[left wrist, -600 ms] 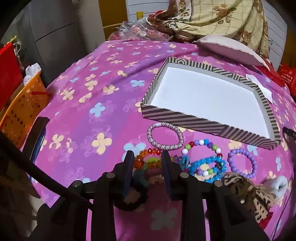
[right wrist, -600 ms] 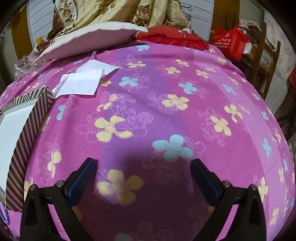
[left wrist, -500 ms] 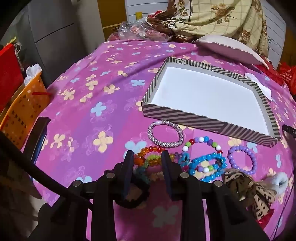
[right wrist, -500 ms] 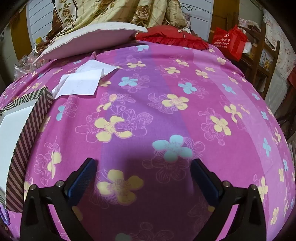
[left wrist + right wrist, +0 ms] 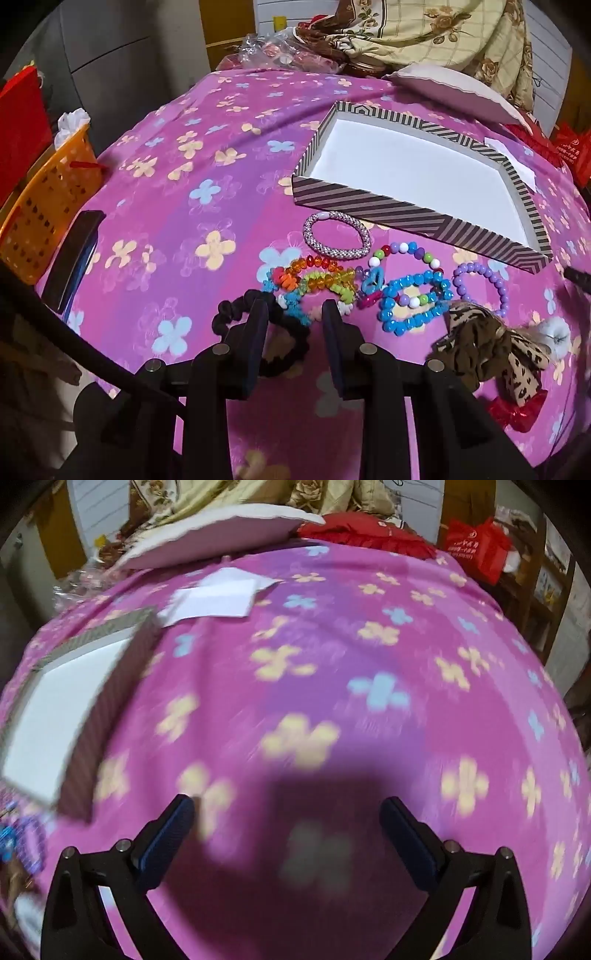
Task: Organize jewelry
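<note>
In the left wrist view several bead bracelets lie on the pink flowered cloth in front of a striped box (image 5: 373,201) with a white inside: a silver-pink one (image 5: 336,239), an orange-green one (image 5: 317,278), a blue one (image 5: 415,302), a purple one (image 5: 480,290). A black scrunchie (image 5: 291,334) lies by my left gripper (image 5: 293,314), whose jaws are a little apart around its right part. A leopard bow (image 5: 487,350) lies at right. My right gripper (image 5: 286,814) is wide open and empty above bare cloth; the box (image 5: 92,716) is at its left.
An orange basket (image 5: 40,206) and a dark phone (image 5: 75,258) sit at the left edge. A pillow (image 5: 454,88) and blankets lie behind the box. White papers (image 5: 218,596) lie on the cloth, and a red bag (image 5: 476,546) stands at far right.
My left gripper pulled back and rose, so the scrunchie and bracelets show more fully. My right gripper swung, its view now blurred, and more of the box shows at its left.
</note>
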Motion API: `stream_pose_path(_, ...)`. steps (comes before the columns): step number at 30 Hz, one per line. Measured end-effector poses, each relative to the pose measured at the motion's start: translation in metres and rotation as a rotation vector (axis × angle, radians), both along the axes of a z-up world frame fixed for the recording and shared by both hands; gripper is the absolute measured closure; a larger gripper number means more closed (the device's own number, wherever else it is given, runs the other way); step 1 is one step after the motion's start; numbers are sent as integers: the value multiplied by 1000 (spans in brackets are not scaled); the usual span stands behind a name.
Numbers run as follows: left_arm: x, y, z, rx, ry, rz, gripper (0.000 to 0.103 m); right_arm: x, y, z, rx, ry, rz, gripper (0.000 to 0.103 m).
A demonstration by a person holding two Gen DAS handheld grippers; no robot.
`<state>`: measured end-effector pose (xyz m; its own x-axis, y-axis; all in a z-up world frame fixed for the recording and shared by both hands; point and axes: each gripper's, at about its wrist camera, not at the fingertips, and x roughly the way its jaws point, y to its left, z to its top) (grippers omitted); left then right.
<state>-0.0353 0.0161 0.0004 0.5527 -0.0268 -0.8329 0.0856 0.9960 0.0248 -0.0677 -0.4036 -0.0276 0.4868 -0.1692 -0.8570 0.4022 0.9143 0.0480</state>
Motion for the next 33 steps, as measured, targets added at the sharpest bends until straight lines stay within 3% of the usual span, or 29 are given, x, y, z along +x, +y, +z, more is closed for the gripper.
stream_pose_path(7,-12,-2,3,-24,3,-9,54,-54,99,54,-46,-124,120,0)
stream_pose_path(15,-29,-4,16,-21,-28,-31,54,-65,194,65,-35,-150,182,0)
stream_pose_path(21,-40,-2,24,-10,-52,-39,54,-63,225,59,-18,-137,192,1)
stream_pose_path(33,-45,1,23,-26,-49,-34,54,-66,236,58,-27,-131,190,1)
